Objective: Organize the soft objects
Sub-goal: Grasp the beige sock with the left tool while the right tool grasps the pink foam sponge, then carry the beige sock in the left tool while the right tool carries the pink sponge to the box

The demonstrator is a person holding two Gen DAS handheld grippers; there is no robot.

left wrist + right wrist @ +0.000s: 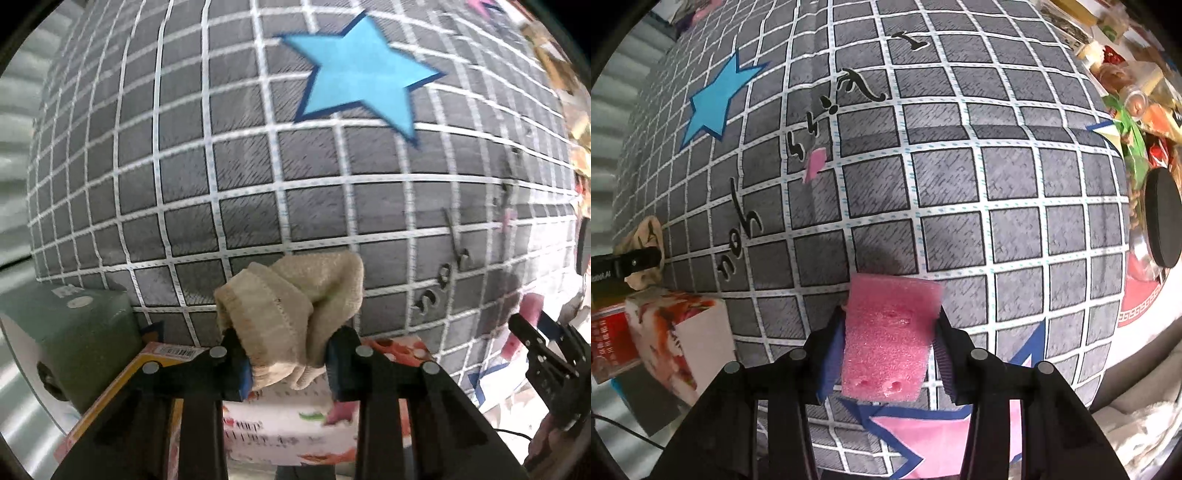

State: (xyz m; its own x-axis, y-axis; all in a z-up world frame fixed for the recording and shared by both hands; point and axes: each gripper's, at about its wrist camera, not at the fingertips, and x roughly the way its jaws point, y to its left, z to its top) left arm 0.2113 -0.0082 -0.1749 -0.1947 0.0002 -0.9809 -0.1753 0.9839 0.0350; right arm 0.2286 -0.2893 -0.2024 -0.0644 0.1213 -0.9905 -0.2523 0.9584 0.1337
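Cloth covers most of both views: a grey sheet [229, 155] with a white grid, spread over the worktop, printed with a blue star [360, 72] and some black lettering.

The left hand-held gripper [288, 363] points down at it and has its two pads pressed on a beige sock [291, 306], bunched up — the folded cuff sticks out past the fingertips and a lump of it hangs between the blue pads. The jaws stand narrow, closed on the sock. Just under the sock, at the near edge of the sheet, lies a white and red printed box [291, 432], and to the left of that a green box [70, 332]. In the right wrist view the same sock [644, 236] shows at the far left, with a black finger across it.

The right hand-held gripper [886, 345] also points down and is clamped on a pink foam block [886, 339]. The block sits upright between the pads, its top end clear of the fingertips, its surface pitted with a few small holes. It hangs over the grey sheet, just above a pink star [938, 439] with a blue outline. A small pink scrap [815, 162] lies on the sheet farther off, near the lettering. Along the right edge of the sheet is a jumble of packets and jars [1137, 103] — too crowded to tell apart.
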